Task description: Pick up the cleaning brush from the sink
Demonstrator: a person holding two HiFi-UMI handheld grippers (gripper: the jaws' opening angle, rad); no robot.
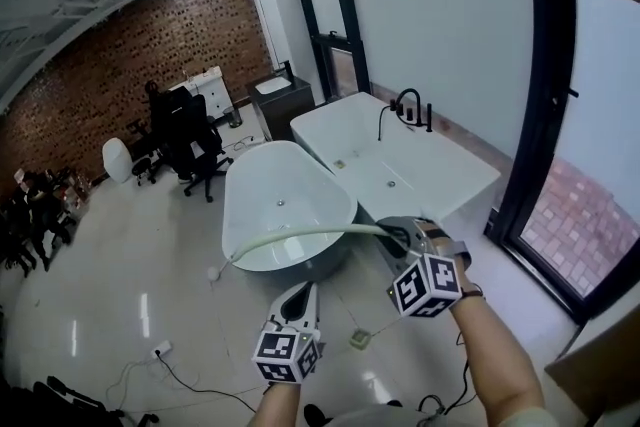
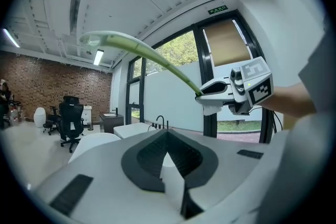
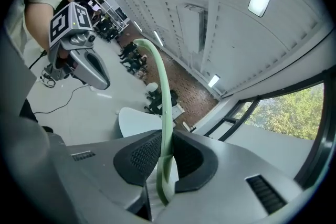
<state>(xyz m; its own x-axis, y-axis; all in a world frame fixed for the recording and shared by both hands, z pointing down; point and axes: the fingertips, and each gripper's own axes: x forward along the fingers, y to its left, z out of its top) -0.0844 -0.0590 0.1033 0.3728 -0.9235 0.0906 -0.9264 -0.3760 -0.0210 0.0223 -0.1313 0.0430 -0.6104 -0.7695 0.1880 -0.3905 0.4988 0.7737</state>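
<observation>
The cleaning brush (image 1: pixel 300 234) has a long, thin, pale green curved handle. It reaches left from my right gripper (image 1: pixel 405 233), across the near rim of the oval tub, and its far end (image 1: pixel 226 266) hangs beyond the tub's left side. My right gripper (image 3: pixel 167 165) is shut on the handle's near end. The brush (image 3: pixel 164 97) rises from between the pads and arcs away. My left gripper (image 1: pixel 305 291) hovers lower left over the floor, shut with nothing in it (image 2: pixel 168 153). The brush (image 2: pixel 142 50) and right gripper (image 2: pixel 218 96) show above it.
A white rectangular sink (image 1: pixel 440 177) with a black tap (image 1: pixel 408 105) stands by the wall and black-framed windows (image 1: pixel 545 115). An oval white bathtub (image 1: pixel 285 205) sits to its left. Black office chairs (image 1: pixel 190 140) are farther back. Cables (image 1: pixel 190 380) and a small plug (image 1: pixel 359 339) lie on the glossy floor.
</observation>
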